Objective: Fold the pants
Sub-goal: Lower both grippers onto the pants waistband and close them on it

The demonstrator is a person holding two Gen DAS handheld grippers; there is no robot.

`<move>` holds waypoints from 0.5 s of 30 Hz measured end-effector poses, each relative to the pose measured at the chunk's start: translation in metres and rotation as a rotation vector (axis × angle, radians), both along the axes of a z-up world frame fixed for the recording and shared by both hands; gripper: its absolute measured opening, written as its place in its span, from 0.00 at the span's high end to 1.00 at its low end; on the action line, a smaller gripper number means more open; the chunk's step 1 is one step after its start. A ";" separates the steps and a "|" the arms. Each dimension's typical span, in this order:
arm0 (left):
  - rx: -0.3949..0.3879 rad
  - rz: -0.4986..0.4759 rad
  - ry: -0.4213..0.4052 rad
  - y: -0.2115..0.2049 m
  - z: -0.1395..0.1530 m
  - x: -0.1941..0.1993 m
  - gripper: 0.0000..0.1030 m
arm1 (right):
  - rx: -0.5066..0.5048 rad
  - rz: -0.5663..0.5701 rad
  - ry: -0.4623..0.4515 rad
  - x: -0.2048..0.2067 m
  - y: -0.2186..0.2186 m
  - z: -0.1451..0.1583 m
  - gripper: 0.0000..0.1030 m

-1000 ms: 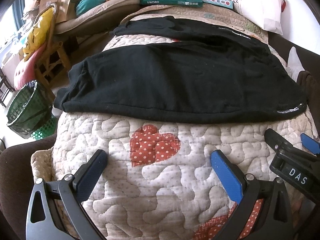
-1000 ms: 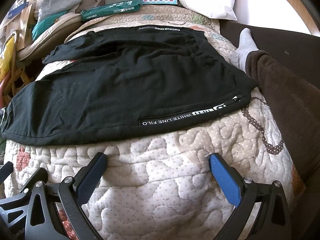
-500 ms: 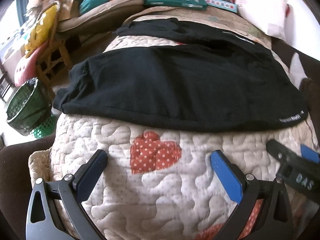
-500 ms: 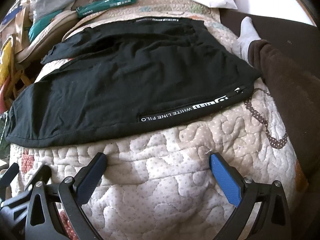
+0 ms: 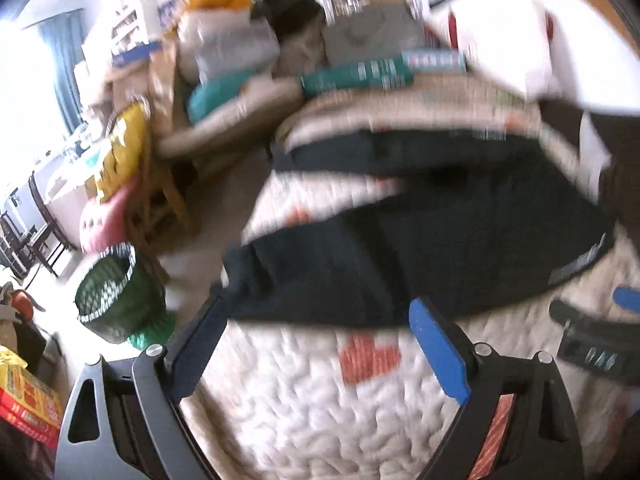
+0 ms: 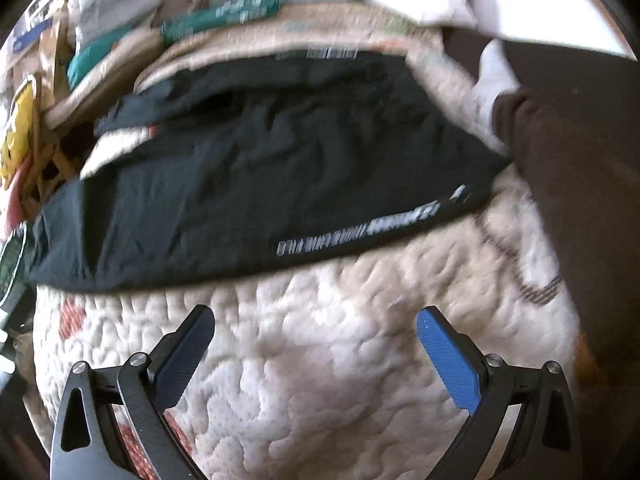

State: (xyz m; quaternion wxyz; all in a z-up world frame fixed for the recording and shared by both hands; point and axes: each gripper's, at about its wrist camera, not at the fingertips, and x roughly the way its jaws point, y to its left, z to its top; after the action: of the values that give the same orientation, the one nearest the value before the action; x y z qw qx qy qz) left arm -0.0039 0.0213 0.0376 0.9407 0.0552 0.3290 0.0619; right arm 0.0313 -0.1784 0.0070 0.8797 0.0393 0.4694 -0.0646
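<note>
Reaching for the black pants (image 6: 260, 168), I judge this the approach before the first fold: they lie spread flat on the quilt (image 6: 320, 360), across the middle of both frames. My left tongs (image 5: 320, 352) stand wide apart and empty, the left finger at the leg's end in the left view's lower middle. My right tongs (image 6: 316, 352) gape empty over bare quilt. Next, each needs a hem edge.

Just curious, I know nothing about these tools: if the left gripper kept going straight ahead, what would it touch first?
Probably the near edge of the black pants, lying just past the open left gripper on the quilt. Blur makes depth uncertain.
</note>
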 end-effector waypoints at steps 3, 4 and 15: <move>-0.049 0.007 -0.140 0.017 0.051 -0.004 0.10 | -0.047 -0.006 -0.126 -0.008 -0.001 0.028 0.01; -0.054 0.009 -0.171 0.020 0.063 -0.006 0.08 | -0.064 -0.006 -0.184 -0.012 -0.001 0.041 0.01; -0.093 0.002 -0.114 0.048 0.126 0.082 0.00 | -0.073 0.261 -0.287 0.056 -0.016 0.122 0.01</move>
State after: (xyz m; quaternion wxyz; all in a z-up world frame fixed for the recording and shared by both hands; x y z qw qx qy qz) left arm 0.0781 0.0693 0.1640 0.9594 0.0073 0.2774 0.0506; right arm 0.0871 -0.1945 0.1286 0.9394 -0.0450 0.3375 0.0392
